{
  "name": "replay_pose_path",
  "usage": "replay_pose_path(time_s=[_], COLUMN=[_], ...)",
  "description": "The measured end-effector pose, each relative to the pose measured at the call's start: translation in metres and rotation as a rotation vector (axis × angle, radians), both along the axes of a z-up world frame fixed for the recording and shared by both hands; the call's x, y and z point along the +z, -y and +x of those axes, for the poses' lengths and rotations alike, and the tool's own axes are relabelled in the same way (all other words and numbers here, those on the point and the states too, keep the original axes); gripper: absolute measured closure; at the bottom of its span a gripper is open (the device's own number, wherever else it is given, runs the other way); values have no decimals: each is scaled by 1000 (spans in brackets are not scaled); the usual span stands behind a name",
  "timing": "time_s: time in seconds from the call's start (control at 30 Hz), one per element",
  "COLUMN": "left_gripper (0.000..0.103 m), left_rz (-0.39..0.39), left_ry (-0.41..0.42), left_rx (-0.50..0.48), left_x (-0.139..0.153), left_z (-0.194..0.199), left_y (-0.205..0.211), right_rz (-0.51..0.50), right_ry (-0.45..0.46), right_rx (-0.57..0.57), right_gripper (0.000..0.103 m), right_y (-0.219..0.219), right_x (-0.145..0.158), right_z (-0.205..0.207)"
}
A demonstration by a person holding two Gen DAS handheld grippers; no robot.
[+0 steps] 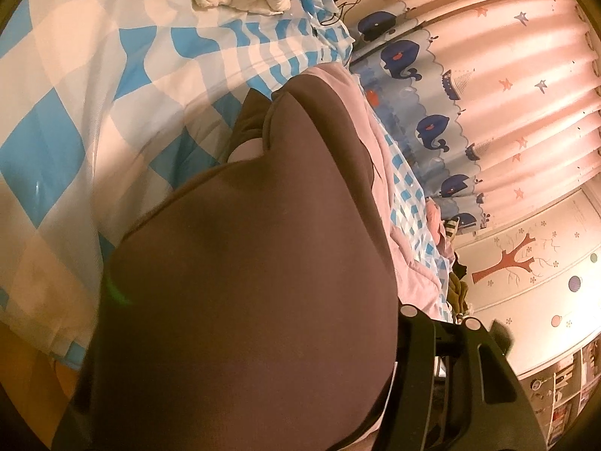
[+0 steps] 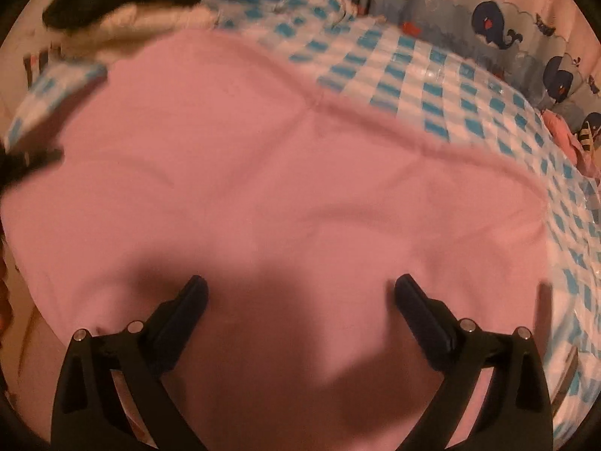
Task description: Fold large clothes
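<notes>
Kid's bedroom at home: bed w/ blue-check sheet (image 1: 94, 75), whale-print curtain (image 1: 526, 86), tree wall decal (image 1: 503, 259).

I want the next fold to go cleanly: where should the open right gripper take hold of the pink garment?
Probably at the rounded edge of the pink garment toward the picture's right, where it ends on the blue checked sheet. The right gripper hangs over flat cloth mid-panel; coming in from over the sheet gives its fingers an edge.

Right gripper (image 2: 300, 293): two matte black plastic arms, each tipped with a dark, flat, rounded-end pad (image 2: 195, 293), silver round screw heads paired on both arms, triangular cut-outs in the bodies. Left gripper (image 1: 456, 342): same black frame, silver screws, slotted recess; only one arm visible, fingertips hidden
</notes>
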State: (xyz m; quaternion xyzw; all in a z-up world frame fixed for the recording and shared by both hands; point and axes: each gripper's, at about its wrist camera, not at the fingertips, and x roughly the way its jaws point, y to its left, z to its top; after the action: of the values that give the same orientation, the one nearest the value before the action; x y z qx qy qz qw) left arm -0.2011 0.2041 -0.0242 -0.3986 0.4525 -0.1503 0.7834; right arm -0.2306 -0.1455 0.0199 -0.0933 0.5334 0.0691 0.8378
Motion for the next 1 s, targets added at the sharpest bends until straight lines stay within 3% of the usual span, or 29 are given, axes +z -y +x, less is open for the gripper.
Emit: replay_pose_path(time_s=[0.1,0.17,0.27,0.4,0.53,0.67,0.8,1.0], left_gripper=[50,50,50,50,50,50,50,50], left_rz=[18,16,17,53,80,120,200,297], left_ry=[4,4,5,20,25,29,71,180], left_rx=[-14,-17,-25,-28,-20,-16,-36,-92], left_x=[3,5,6,8,17,26,45,90], left_z=[0,2,3,1,0,1,-4,-9], left_y=[5,3,1,8,10,17,36,72], right_rz=[-34,-26,-16,-31,11,-62,-77,-38], right_ry=[-23,-33,33,4,67,82,80,57], right_rx=[-6,-21,-26,-23,-36,-63,-40,-40], right_gripper=[6,6,6,6,6,6,6,6], right_y=[-7,-7,-8,-8,-3,11,9,16], right_x=[-18,-7,15,-12,13,5,-22,-20], right_z=[3,5,-10,-15,-20,-16,-16,-12])
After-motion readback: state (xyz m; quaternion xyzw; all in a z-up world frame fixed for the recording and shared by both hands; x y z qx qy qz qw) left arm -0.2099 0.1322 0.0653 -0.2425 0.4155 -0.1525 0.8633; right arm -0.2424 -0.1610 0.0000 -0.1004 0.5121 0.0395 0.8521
